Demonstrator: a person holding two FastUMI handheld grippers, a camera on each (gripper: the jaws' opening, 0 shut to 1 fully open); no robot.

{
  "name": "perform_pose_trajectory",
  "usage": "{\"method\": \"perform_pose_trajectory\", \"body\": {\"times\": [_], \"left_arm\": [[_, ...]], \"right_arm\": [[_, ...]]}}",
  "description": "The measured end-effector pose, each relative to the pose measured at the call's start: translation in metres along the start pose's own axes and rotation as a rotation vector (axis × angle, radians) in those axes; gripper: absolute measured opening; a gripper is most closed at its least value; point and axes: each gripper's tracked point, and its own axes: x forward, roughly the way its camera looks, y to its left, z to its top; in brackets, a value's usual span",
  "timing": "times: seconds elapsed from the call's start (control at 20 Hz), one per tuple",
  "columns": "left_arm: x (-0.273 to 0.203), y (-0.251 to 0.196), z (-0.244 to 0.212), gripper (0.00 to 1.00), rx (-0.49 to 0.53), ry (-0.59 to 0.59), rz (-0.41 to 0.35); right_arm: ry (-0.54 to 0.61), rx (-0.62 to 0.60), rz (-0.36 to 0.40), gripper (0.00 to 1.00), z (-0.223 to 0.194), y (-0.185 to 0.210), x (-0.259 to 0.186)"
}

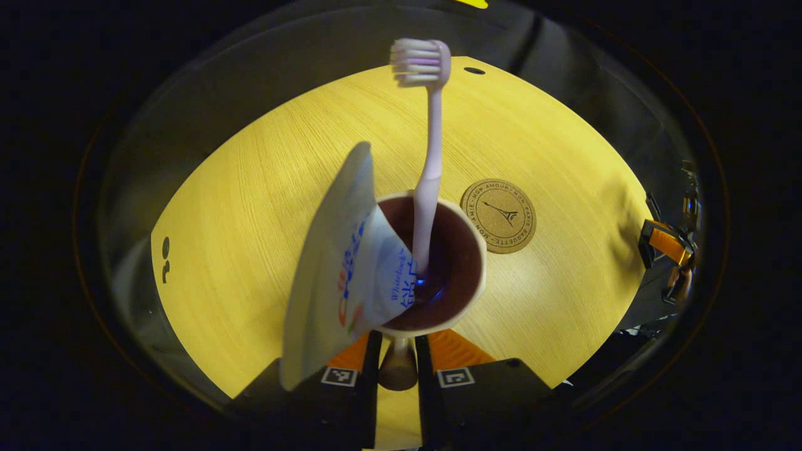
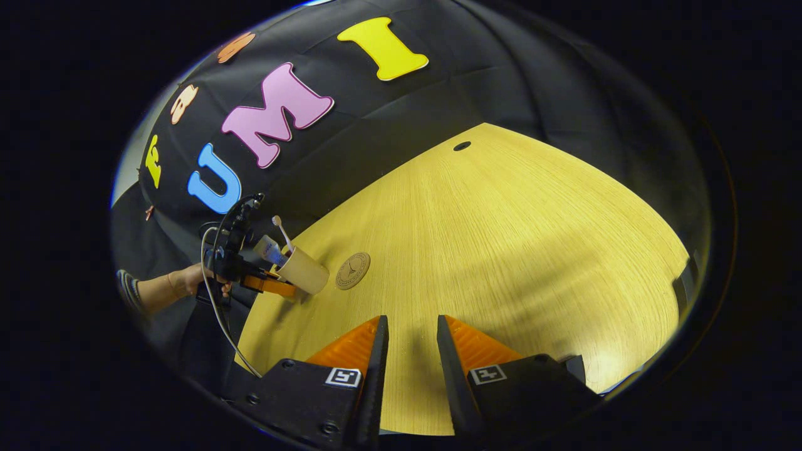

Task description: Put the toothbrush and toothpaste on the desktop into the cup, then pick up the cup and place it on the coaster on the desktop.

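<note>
Cup [image 1: 432, 266]: clamped at its handle between the fingers of the left gripper [image 1: 397, 369]; toothbrush [image 1: 427, 156] and toothpaste [image 1: 341, 269] both standing inside; in the right gripper view, seen tilted and seemingly lifted off the tabletop [image 1: 250, 207], though contact with the surface cannot be ruled out.
Left gripper: closed narrow, both fingers pressing the handle; held by a hand [image 2: 203, 279] at the tabletop's edge.
Right gripper [image 2: 410, 351]: fingers slightly parted, nothing between them, touching nothing, hanging above bare tabletop well apart from the cup.
Coaster [image 1: 499, 215]: flat on the tabletop just beside the cup, nothing on it.
Done: loading of toothbrush and toothpaste into the cup; grasp on the cup made.
Left: carrying the cup across and setting it down on the coaster, then release.
Risk, as judged: tall toothbrush and leaning toothpaste liable to tip out if tilted further.
</note>
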Motion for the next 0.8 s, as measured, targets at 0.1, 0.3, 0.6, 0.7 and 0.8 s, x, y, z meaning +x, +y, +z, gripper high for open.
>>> {"method": "perform_pose_trajectory", "body": {"times": [0.1, 0.3, 0.6, 0.7, 0.8], "left_arm": [[0.000, 0.000, 0.000, 0.30, -0.001, 0.003, -0.002], [-0.001, -0.002, 0.001, 0.25, -0.018, -0.018, -0.002], [-0.006, -0.004, 0.005, 0.23, -0.036, -0.055, 0.013], [-0.012, -0.007, 0.009, 0.23, -0.034, -0.068, 0.010], [-0.018, -0.014, 0.014, 0.23, -0.037, -0.080, -0.002]], "right_arm": [[0.006, 0.006, 0.001, 0.48, -0.001, -0.002, 0.001], [0.008, 0.011, 0.005, 0.48, 0.001, -0.002, 0.004], [0.007, 0.005, 0.014, 0.48, 0.004, -0.003, 0.004], [0.004, 0.005, 0.016, 0.48, 0.006, -0.004, 0.002], [0.003, 0.010, 0.016, 0.48, 0.007, -0.006, 0.001]]}}
